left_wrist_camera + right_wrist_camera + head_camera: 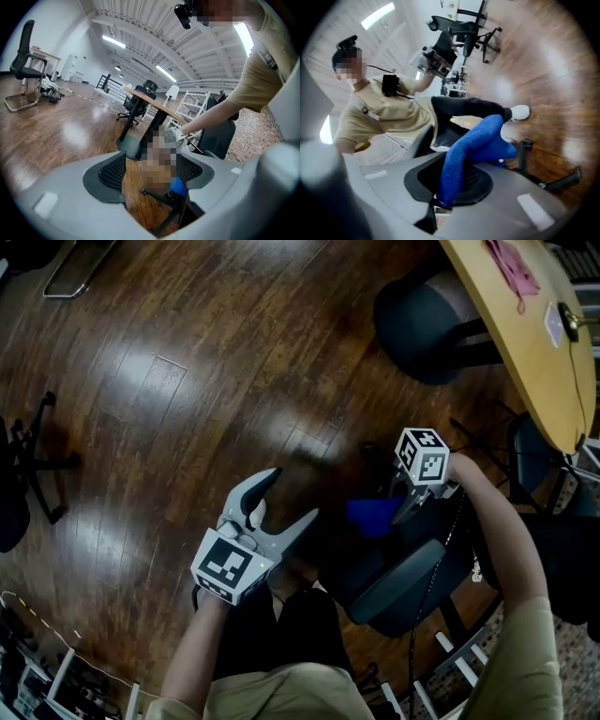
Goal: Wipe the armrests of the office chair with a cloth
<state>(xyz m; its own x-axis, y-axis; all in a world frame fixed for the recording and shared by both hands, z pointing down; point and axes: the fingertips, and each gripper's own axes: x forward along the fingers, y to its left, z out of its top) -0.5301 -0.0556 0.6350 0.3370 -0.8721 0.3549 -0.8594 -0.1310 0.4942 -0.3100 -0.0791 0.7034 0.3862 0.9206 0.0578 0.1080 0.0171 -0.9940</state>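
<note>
Right gripper view: my right gripper (453, 186) pinches the cloth (471, 147), apparently to rub the armrest (398, 582), while my left gripper (292, 495) hangs spread, empty.

The floor (187, 381) is dark, glossy wood. A pink cloth (511, 266) lies on the tan surface (525, 357), with a white card (554, 324) near it.

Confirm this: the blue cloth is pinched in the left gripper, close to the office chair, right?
No, only the side is wrong. The right gripper view shows the blue cloth pinched in the right gripper, close to the office chair; the left gripper is open and empty.
</note>
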